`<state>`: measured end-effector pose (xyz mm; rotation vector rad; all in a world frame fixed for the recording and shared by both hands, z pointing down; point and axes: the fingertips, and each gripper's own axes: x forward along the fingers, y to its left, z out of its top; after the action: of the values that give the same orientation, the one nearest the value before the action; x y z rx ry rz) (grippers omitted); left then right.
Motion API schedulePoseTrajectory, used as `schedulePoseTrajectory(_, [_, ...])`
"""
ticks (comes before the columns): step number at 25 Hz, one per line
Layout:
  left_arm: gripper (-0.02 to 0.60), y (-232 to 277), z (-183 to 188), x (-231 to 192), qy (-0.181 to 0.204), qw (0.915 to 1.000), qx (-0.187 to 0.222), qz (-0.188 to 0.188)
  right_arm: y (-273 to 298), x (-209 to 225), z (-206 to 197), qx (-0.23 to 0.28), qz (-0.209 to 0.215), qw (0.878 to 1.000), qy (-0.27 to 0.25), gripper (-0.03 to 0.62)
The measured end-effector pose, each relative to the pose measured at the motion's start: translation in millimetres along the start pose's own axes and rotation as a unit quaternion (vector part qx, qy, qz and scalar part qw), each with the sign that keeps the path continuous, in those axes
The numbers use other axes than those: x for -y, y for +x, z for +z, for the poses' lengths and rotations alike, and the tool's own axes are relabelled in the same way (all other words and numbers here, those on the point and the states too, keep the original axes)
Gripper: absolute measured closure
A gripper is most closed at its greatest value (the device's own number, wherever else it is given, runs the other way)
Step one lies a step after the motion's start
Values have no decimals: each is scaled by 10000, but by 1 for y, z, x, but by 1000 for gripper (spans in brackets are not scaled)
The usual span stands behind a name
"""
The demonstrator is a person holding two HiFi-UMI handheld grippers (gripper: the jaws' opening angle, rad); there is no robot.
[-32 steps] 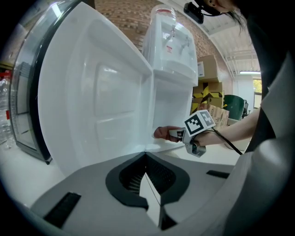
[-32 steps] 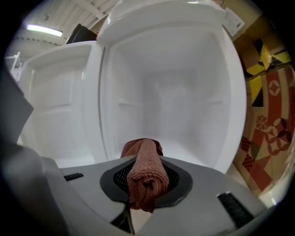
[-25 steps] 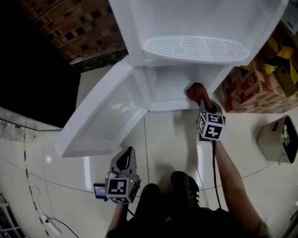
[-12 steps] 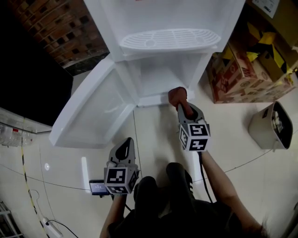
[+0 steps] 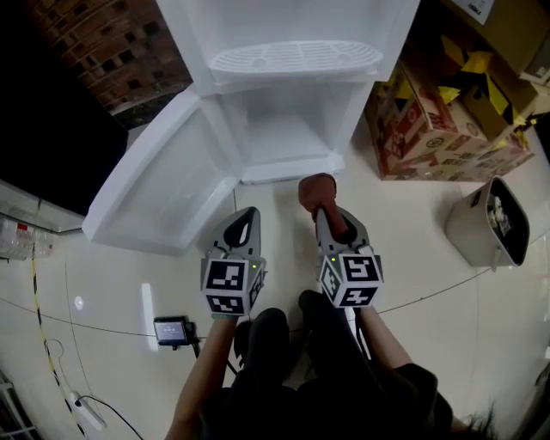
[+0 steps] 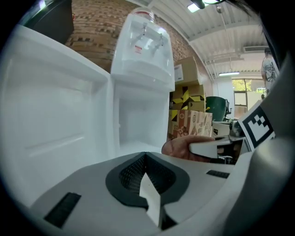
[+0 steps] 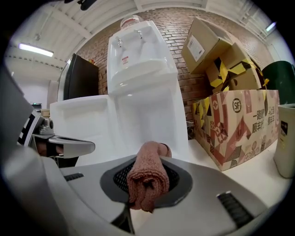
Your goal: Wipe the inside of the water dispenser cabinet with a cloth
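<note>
Cloth (image 7: pixel 146 177), reddish-brown and rolled, is pinched in my right tool (image 7: pixel 147 184), held over the floor (image 5: pixel 412 258) just outside the open water dispenser cabinet (image 5: pixel 284 129). My left tool (image 6: pixel 146 182) is pressed together, empty. The carton (image 7: pixel 239 129) beside the dispenser reads "SF".

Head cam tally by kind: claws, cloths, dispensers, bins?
claw: 2 (left claw shut and empty, right claw shut on the cloth)
cloth: 1
dispenser: 1
bin: 1
total: 5
</note>
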<state>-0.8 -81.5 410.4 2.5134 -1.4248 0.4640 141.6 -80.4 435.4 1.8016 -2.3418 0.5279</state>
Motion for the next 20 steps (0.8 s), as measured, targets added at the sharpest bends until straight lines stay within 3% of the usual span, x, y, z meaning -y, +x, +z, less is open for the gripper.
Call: schedulePoseTrajectory(20, [601, 15, -5, 38, -6, 9997, -54, -219, -17, 3, -1, 12, 75, 9998, -163, 517])
